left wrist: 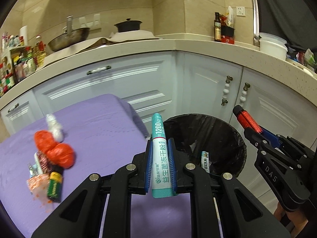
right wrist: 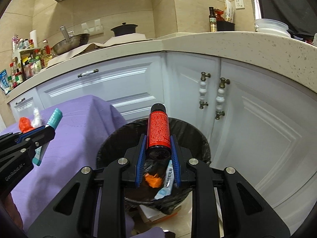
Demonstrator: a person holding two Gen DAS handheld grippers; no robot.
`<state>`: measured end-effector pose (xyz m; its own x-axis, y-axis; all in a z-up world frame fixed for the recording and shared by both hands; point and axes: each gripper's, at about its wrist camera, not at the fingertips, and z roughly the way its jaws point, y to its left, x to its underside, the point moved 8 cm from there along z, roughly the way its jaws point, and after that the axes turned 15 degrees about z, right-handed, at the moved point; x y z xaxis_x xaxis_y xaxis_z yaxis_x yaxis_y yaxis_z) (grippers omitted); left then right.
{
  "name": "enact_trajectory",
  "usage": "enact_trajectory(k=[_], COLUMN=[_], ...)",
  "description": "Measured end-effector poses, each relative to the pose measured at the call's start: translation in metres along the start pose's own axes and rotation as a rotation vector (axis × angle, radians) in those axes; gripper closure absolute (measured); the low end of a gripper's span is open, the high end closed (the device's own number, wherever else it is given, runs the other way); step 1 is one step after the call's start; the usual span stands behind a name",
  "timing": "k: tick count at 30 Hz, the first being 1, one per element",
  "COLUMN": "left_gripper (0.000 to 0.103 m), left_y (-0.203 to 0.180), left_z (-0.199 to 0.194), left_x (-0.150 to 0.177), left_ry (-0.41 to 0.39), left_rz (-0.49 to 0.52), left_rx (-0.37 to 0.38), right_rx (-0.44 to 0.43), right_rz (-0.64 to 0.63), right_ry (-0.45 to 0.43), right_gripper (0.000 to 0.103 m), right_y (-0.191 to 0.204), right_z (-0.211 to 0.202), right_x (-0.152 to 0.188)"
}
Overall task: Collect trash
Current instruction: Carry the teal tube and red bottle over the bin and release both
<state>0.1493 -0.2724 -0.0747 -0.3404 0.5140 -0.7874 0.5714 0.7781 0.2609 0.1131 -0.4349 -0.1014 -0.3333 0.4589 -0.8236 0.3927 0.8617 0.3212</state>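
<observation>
Left wrist view
left gripper (left wrist: pixel 160 156): clamped on the teal sachet (left wrist: pixel 160 154), blue pads pressed to both long sides
teal sachet: slim stick pack, white body with teal ends, Chinese print and "1200" near the top; upright between the jaws, over the purple table edge, just left of the trash bin (left wrist: pixel 206 144)
trash bin: round, black liner, on the floor against the white cabinets (left wrist: pixel 122 83); one small sachet visible inside
purple tablecloth (left wrist: pixel 95 130): carries the remaining litter, namely orange crumpled wrap (left wrist: pixel 55 148), white wad (left wrist: pixel 54 127), green battery pack (left wrist: pixel 54 186), a few small wrappers, blurred
right gripper (left wrist: pixel 255 130): at frame right, holding the red bottle (left wrist: pixel 246 120) beside the bin rim

Right wrist view
right gripper (right wrist: pixel 158 148): closed around the red bottle (right wrist: pixel 158 130)
red bottle: small cylinder, red label with fine white text, black cap pointing away, dark base facing camera; held directly above the trash bin (right wrist: pixel 111 144) opening
bin contents: orange scrap (right wrist: pixel 152 179), white-blue sachet (right wrist: pixel 167 182)
left gripper (right wrist: pixel 42 133): at left over the purple tablecloth (right wrist: pixel 79 138), teal sachet (right wrist: pixel 53 119) in its jaws
</observation>
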Motion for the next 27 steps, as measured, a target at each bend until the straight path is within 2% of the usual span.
enact_trajectory(k=[18,21,23,25,27], left_gripper=[0.086,0.080,0.070,0.051,0.048], left_y=[-0.029,-0.030,-0.029,-0.025,-0.022], left_z=[0.062,0.068,0.070,0.068,0.066], left_x=[-0.020,-0.018,-0.017,-0.018,-0.018], left_ry=[0.073,0.096,0.106,0.096,0.087], left_rz=[0.028,0.022,0.012,-0.005,-0.020], left_rx=[0.021,0.027,0.032,0.027,0.022], right_rx=[0.022,0.017,0.022,0.025,0.026], right_rz=[0.012,0.011,0.016,0.021,0.025], right_ry=[0.000,0.007,0.009,0.009,0.003], right_gripper=[0.080,0.079,0.076,0.063,0.063], right_y=[-0.028,-0.029,-0.030,-0.030,-0.030], right_z=[0.045,0.054,0.057,0.058,0.056], right_x=[-0.009,-0.007,-0.005,-0.004,-0.005])
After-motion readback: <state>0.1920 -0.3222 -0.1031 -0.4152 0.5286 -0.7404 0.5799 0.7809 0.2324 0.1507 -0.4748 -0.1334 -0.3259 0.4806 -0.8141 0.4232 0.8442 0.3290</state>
